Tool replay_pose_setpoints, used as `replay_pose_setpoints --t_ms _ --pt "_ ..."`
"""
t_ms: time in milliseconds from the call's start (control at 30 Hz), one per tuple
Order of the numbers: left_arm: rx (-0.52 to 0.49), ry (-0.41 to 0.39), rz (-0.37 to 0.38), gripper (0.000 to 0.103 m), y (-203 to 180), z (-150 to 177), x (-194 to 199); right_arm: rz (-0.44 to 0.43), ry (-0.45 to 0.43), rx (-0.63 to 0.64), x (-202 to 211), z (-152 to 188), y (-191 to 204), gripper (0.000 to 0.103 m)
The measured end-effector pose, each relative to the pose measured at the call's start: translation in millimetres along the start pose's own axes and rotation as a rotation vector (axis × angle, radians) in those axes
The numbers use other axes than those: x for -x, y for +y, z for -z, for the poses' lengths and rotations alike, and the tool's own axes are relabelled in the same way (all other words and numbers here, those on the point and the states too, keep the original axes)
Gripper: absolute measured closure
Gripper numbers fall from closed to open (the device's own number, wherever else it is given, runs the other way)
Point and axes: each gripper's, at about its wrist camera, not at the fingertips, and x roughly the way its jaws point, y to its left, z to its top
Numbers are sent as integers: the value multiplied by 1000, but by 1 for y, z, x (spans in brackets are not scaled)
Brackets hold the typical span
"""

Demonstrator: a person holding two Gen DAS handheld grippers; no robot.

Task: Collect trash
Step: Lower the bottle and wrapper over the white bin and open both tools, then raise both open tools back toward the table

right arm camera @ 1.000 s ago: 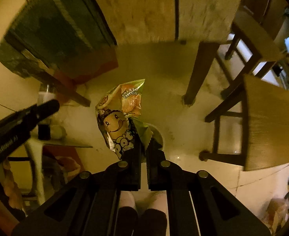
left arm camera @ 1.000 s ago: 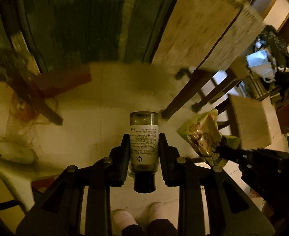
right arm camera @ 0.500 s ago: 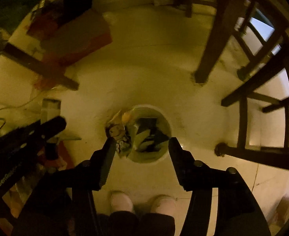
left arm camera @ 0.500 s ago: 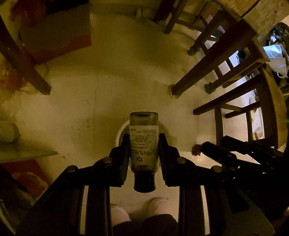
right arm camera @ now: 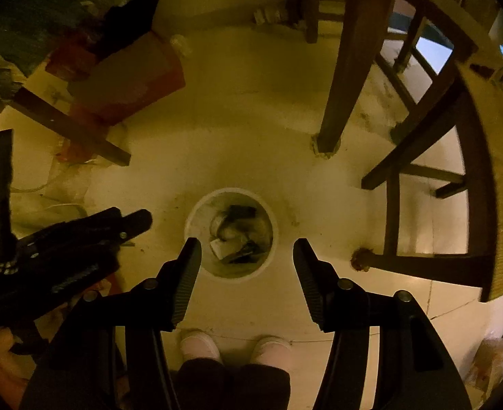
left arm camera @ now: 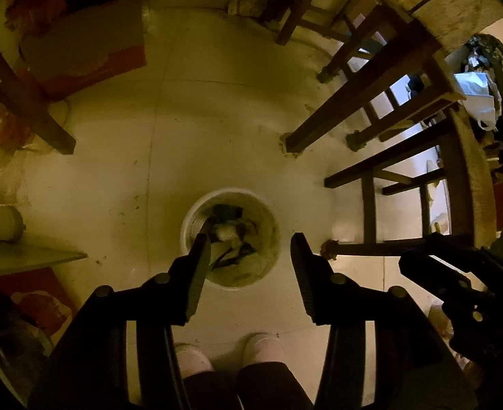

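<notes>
A round white trash bin [left arm camera: 186, 229] stands on the pale floor straight below both grippers, and it also shows in the right wrist view [right arm camera: 192, 218]. Crumpled trash [left arm camera: 229, 235] lies inside it, with wrappers and a pale label visible in the right wrist view [right arm camera: 232, 235]. My left gripper [left arm camera: 249, 246] is open and empty above the bin. My right gripper [right arm camera: 248, 249] is open and empty above the same bin. The right gripper's body shows at the right edge of the left wrist view [left arm camera: 456, 273], and the left gripper's body shows at the left of the right wrist view [right arm camera: 73, 239].
Dark wooden table legs [left arm camera: 347, 102] and a chair [right arm camera: 456, 177] stand to the right. A red box [left arm camera: 80, 58] and another wooden leg [left arm camera: 22, 102] lie to the upper left. The person's feet in pale slippers [right arm camera: 234, 345] stand just below the bin.
The left gripper opened and the bottle it held is gone from it. The right gripper, which let go of the snack bag half a second ago, stays open over the bin.
</notes>
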Motion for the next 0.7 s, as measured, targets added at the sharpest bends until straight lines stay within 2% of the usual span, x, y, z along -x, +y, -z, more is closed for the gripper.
replay_pose_setpoints --t_ms 67,300,700 --pt "-13 -8 1 56 -4 -1 18 -7 -9 8 13 -3 5 51" --pt "-42 -55 -22 56 -19 -5 116 -33 -53 39 84 -12 26 51" --pt "-46 -232 -42 56 -42 -18 320 -50 -182 79 243 -29 79 51"
